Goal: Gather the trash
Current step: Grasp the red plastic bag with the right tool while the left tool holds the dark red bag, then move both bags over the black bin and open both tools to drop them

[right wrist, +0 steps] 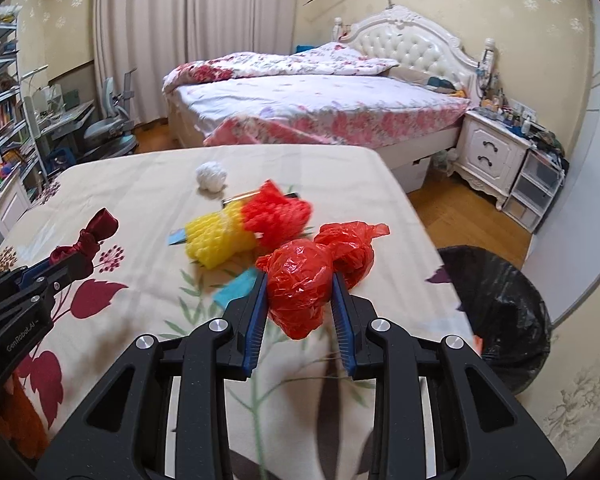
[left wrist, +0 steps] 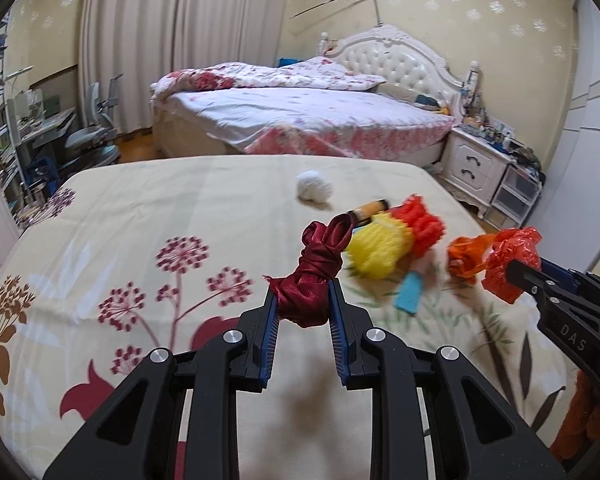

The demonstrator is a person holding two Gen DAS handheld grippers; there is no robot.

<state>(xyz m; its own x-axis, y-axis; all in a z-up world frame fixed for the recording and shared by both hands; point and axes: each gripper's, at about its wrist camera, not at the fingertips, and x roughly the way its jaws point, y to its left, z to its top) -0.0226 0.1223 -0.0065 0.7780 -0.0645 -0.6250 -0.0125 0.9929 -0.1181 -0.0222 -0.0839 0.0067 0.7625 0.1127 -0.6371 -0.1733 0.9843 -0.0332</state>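
My left gripper [left wrist: 303, 300] is shut on a knotted dark red ribbon [left wrist: 316, 276] and holds it above the floral table cover [left wrist: 140, 220]. My right gripper [right wrist: 300, 292] is shut on a crumpled red plastic bag [right wrist: 300, 288], also lifted off the table. The right gripper shows in the left wrist view [left wrist: 516, 276] with the bag [left wrist: 508, 260]. The left gripper shows in the right wrist view [right wrist: 72, 264] with the ribbon [right wrist: 94, 232]. On the table lie a yellow foam net [right wrist: 216, 236], a red foam net [right wrist: 276, 212], a white paper ball [right wrist: 211, 176] and a blue card [right wrist: 236, 286].
A bin lined with a black bag [right wrist: 508, 312] stands on the floor at the table's right edge. A brown bottle [left wrist: 370, 210] lies behind the nets. Beyond the table are a bed [left wrist: 300, 116], a white nightstand [left wrist: 476, 164] and a desk with chair [left wrist: 88, 132] at left.
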